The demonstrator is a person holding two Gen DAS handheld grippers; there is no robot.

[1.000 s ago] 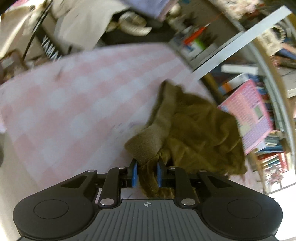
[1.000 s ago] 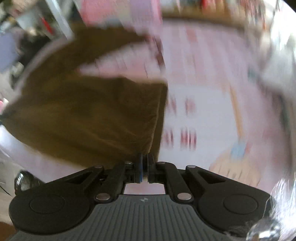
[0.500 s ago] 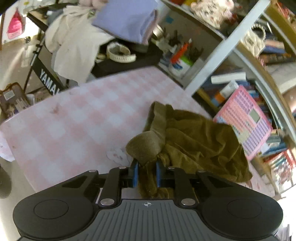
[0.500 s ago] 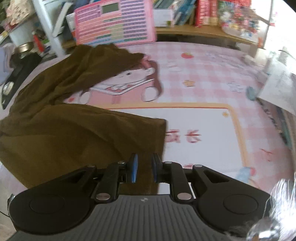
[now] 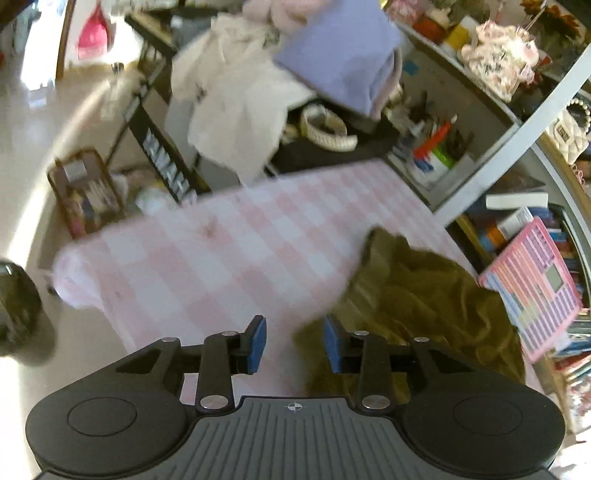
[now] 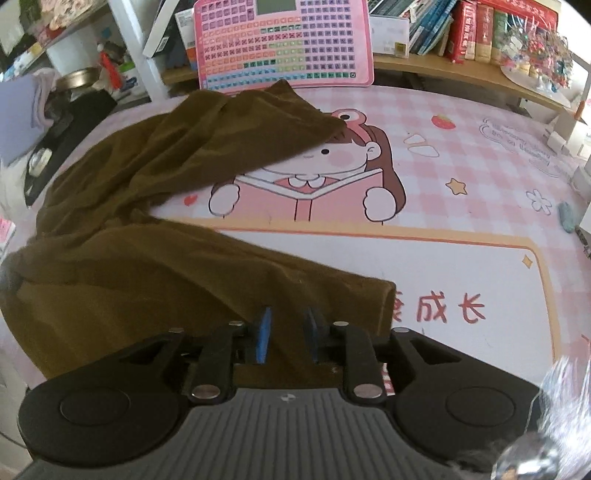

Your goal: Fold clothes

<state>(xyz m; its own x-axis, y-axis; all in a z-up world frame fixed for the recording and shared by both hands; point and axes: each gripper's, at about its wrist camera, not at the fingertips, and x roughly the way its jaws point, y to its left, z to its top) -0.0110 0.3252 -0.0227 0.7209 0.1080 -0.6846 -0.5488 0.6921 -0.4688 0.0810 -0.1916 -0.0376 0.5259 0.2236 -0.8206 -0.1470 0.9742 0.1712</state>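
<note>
An olive-brown garment [image 6: 147, 236] lies crumpled over the left half of a pink cartoon-print table mat [image 6: 424, 258]. In the right wrist view my right gripper [image 6: 286, 338] hovers over the garment's near edge; its jaws are opening and the blue pads do not press on the cloth. In the left wrist view the same garment [image 5: 424, 295] lies bunched to the right on the pink checked cloth [image 5: 240, 258]. My left gripper [image 5: 295, 345] has its jaws opening; a fold of cloth lies under the right pad, nothing is gripped.
A pink keyboard toy [image 6: 282, 42] leans against a bookshelf [image 6: 461, 33] behind the table. Beyond the far end stand a black keyboard stand [image 5: 162, 173] draped with white and lilac clothes [image 5: 340, 51] and shelves with pens. The mat's right half is uncovered.
Both grippers let go of the garment and opened. The left gripper lifted and tilted up, so more of the room shows. The right one drew back along the cloth's near edge.
</note>
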